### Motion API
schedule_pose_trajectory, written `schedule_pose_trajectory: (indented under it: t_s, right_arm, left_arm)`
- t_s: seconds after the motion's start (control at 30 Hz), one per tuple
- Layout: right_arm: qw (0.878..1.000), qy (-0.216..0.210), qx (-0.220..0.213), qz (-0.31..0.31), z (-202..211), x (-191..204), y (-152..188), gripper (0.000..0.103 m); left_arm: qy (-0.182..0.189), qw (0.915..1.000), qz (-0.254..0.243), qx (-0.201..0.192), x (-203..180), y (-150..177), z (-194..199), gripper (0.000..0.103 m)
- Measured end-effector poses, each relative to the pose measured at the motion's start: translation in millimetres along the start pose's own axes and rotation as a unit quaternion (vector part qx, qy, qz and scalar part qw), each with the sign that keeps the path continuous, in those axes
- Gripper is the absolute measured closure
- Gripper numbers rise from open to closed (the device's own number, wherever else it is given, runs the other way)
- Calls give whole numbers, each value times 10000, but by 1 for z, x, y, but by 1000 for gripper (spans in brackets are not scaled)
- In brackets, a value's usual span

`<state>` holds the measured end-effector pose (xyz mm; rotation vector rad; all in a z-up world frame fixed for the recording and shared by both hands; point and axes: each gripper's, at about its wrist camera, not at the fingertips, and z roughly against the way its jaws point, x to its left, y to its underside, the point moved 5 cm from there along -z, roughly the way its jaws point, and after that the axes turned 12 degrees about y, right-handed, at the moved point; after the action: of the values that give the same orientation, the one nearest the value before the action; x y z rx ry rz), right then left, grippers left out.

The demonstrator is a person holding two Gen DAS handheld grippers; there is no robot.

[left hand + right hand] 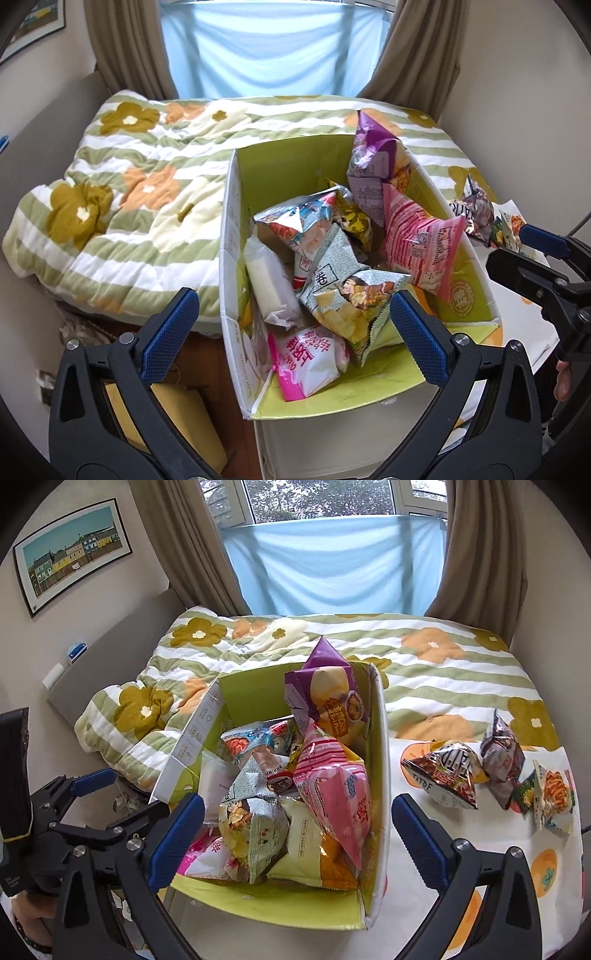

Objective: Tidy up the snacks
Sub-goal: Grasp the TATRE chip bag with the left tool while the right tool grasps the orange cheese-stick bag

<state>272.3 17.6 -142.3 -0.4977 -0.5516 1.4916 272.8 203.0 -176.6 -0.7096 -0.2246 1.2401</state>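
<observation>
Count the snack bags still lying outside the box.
3, all on the tablecloth right of the box: a dark bag nearest it, a silvery bag behind, an orange-green bag farthest right.

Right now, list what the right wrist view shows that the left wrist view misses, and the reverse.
Only the right wrist view shows the framed picture on the wall, the window panes above the blue cloth, and all three loose snack bags lying on the white tablecloth beside the box. Only the left wrist view shows the white-wrapped roll clearly, and the wooden floor below the box. Both share the green cardboard box full of snacks, the pink striped bag, the purple bag, the flowered quilt, and both open grippers.
</observation>
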Motion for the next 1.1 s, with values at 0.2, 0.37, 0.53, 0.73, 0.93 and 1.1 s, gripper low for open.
schedule_pose_trajectory:
  t_s: [0.2,0.37,0.53,0.73,0.93,1.1]
  right_arm:
    - [9997,136,-185,-54,20,-22,8,2]
    - [9991,175,-322,-218,28,-58,6,2]
    - [9988,186,-376,-263,32,-108,5,2]
    - [9985,331,-361,-256,32,-184,0,2]
    - [9983,411,-224,-345,21,-264,-6,2]
    - [9980,462,80,-417,2,-315,-7,2]
  left_arm:
    - [144,9998,-26,-150,-23,-6,5,1]
    - [136,9994,-218,-211,-60,-21,-3,1]
    - [225,9991,-243,-249,-113,-36,-22,1]
    - [328,9988,-311,-166,-192,-52,-59,1]
    - [243,9989,-405,4,-254,-70,-105,0]
    - [-19,9982,-532,285,-278,-76,-138,0]
